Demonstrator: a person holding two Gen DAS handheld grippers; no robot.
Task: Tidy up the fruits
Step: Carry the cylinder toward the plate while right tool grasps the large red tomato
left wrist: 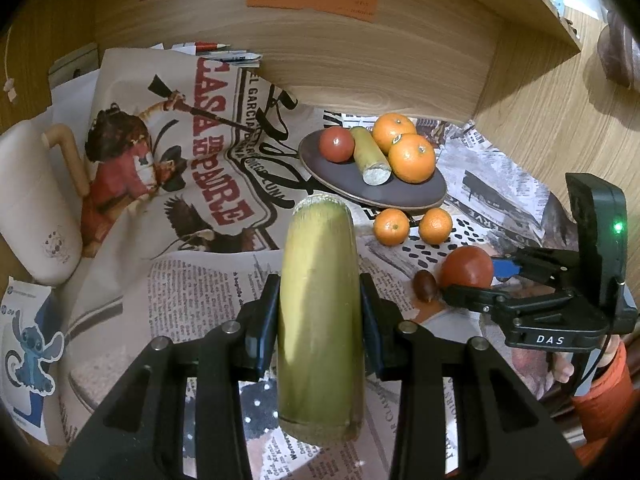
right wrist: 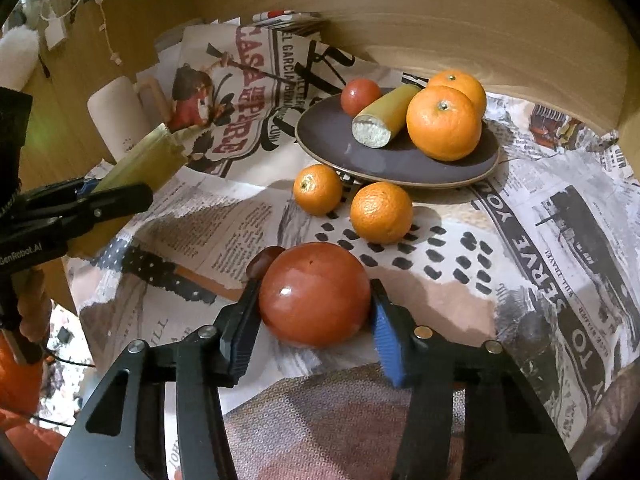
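Observation:
My left gripper (left wrist: pixel 319 300) is shut on a green-yellow sugarcane piece (left wrist: pixel 319 312) and holds it above the newspaper-covered table. My right gripper (right wrist: pixel 316 300) is shut on a large red tomato (right wrist: pixel 315 294), which rests on or just above the paper; the tomato also shows in the left wrist view (left wrist: pixel 467 267). A dark plate (right wrist: pixel 400 160) holds a small tomato (right wrist: pixel 360 96), a second sugarcane piece (right wrist: pixel 384 120) and two oranges (right wrist: pixel 444 122). Two small oranges (right wrist: pixel 318 189) (right wrist: pixel 381 212) lie on the paper in front of the plate. A small brown date (right wrist: pixel 264 261) lies just beyond the held tomato.
A wooden wall (right wrist: pixel 460 20) rises right behind the plate. A white mug (left wrist: pixel 36 208) lies at the left. Newspaper (right wrist: pixel 560 220) covers the table. A Stitch sticker box (left wrist: pixel 28 356) sits at the near left.

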